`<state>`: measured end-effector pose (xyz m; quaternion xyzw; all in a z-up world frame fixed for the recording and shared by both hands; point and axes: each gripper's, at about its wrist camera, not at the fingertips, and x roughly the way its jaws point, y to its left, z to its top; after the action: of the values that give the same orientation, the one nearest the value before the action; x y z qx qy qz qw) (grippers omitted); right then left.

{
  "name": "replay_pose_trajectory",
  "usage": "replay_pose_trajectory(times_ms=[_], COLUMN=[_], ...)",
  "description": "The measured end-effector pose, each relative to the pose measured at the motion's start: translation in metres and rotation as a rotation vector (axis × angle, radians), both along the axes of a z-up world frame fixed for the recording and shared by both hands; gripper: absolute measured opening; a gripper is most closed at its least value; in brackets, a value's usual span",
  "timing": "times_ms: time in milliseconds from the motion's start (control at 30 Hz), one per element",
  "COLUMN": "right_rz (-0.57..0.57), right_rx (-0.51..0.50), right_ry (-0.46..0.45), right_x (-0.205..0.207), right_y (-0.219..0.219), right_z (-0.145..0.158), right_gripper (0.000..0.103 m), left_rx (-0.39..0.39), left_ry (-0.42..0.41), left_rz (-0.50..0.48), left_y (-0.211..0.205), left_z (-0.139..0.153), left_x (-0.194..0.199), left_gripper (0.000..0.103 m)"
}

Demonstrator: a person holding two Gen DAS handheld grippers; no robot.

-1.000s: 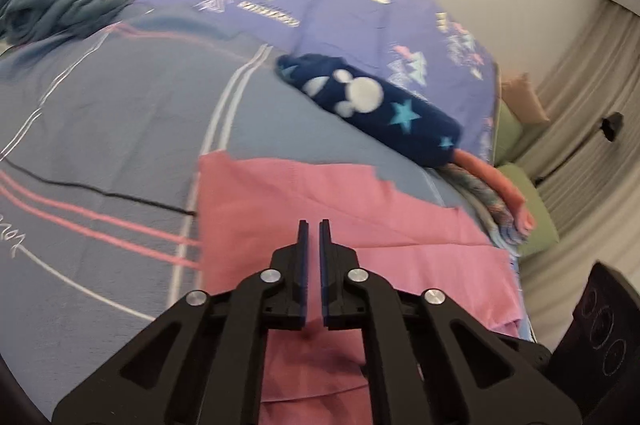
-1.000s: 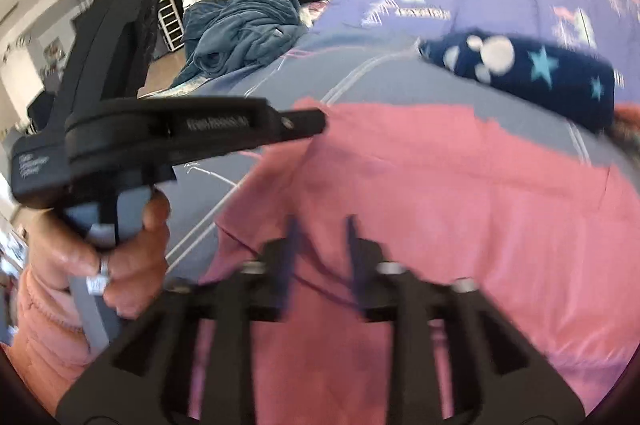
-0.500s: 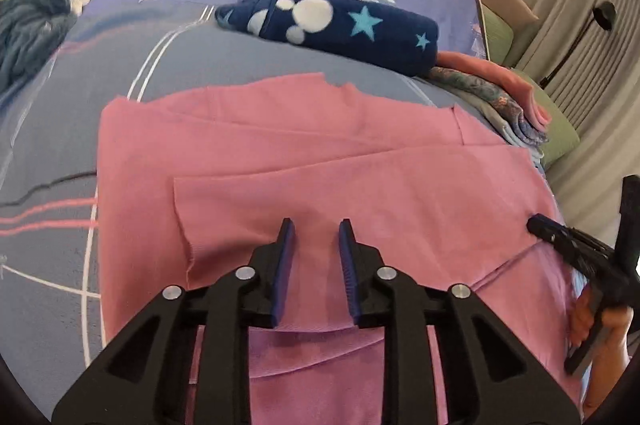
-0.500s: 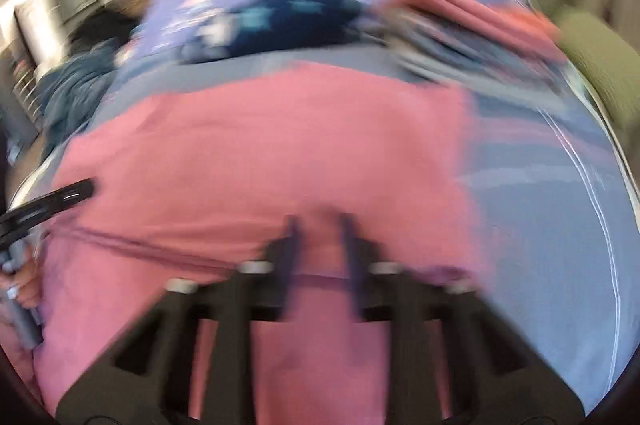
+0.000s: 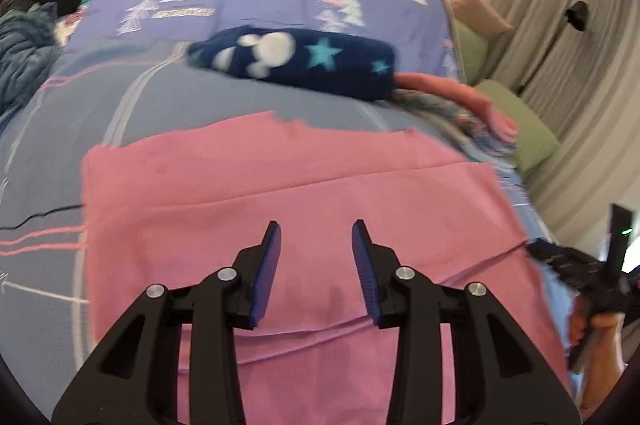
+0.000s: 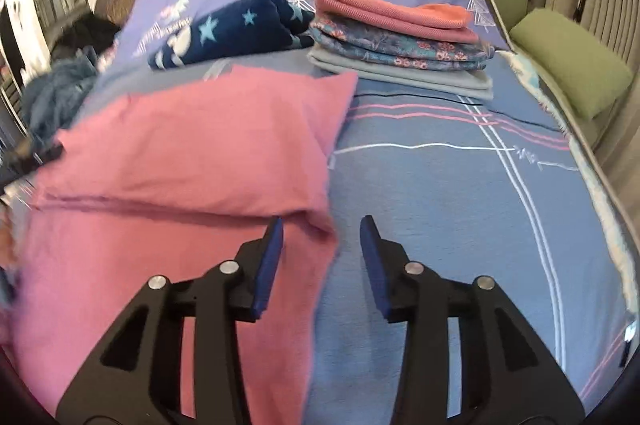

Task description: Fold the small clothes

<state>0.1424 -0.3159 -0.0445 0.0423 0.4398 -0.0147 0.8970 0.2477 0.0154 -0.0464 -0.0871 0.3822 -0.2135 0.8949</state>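
A pink garment (image 5: 280, 193) lies spread on the bed (image 6: 440, 185), folded over itself so that a crease runs across it; its near part runs under both grippers and is cut off by the lower frame edge, so its full outline cannot be made out. The left gripper (image 5: 316, 245) hangs over the garment's middle with its jaws apart and nothing between them. The right gripper (image 6: 322, 241) sits over the garment's right-hand edge, jaws also apart, one finger over pink cloth and the other over bare sheet; whether either finger touches the fabric cannot be told. Toward the bed's far edge lies a rolled navy blanket (image 6: 228, 29) with stars, and just beside it a stack of folded clothes (image 6: 400, 41), partly hidden behind the blanket in the left wrist view. A blue heap (image 5: 24, 57) at the bed's far left corner is blurred and cropped. Green cushions (image 6: 568, 61) line the right edge.
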Motion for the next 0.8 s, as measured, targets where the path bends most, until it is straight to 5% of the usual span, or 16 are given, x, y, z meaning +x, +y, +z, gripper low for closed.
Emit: replay_pose_trajectory(times_ms=[200, 367, 400, 467, 633, 667, 700, 733, 800], right_rz=[-0.114, -0.100, -0.100, -0.100, -0.076, -0.072, -0.065, -0.059, -0.049], right_rx=[0.144, 0.213, 0.243, 0.281, 0.305, 0.310, 0.312, 0.311, 0.309], right_ry=[0.015, -0.019, -0.021, -0.028, -0.032, -0.026, -0.024, -0.022, -0.026], right_x=[0.006, -0.003, -0.004, -0.005, -0.005, -0.004, -0.003, 0.000, 0.008], right_y=[-0.031, -0.036, -0.040, -0.046, -0.044, -0.045, -0.044, -0.044, -0.045], right_z=[-0.016, -0.018, -0.020, -0.021, -0.020, -0.020, -0.020, -0.020, -0.019], right_gripper=[0.018, 0.014, 0.014, 0.014, 0.018, 0.018, 0.018, 0.018, 0.015], left_rx=[0.077, 0.131, 0.169, 0.254, 0.476, 0.504, 0.526, 0.552, 0.560], left_ry=[0.026, 0.055, 0.056, 0.039, 0.100, 0.100, 0.099, 0.108, 0.113], left_rz=[-0.151, -0.264, -0.286, -0.303, -0.318, -0.328, -0.337, -0.340, -0.324], left_y=[-0.109, -0.210, -0.239, -0.280, -0.340, -0.347, -0.350, -0.354, -0.358], left_z=[0.023, 0.033, 0.032, 0.028, -0.004, -0.010, -0.013, -0.017, -0.017], left_x=[0.020, 0.050, 0.059, 0.070, 0.089, 0.090, 0.091, 0.093, 0.098], left_gripper=[0.044, 0.050, 0.062, 0.068, 0.066, 0.051, 0.018, 0.004, 0.004])
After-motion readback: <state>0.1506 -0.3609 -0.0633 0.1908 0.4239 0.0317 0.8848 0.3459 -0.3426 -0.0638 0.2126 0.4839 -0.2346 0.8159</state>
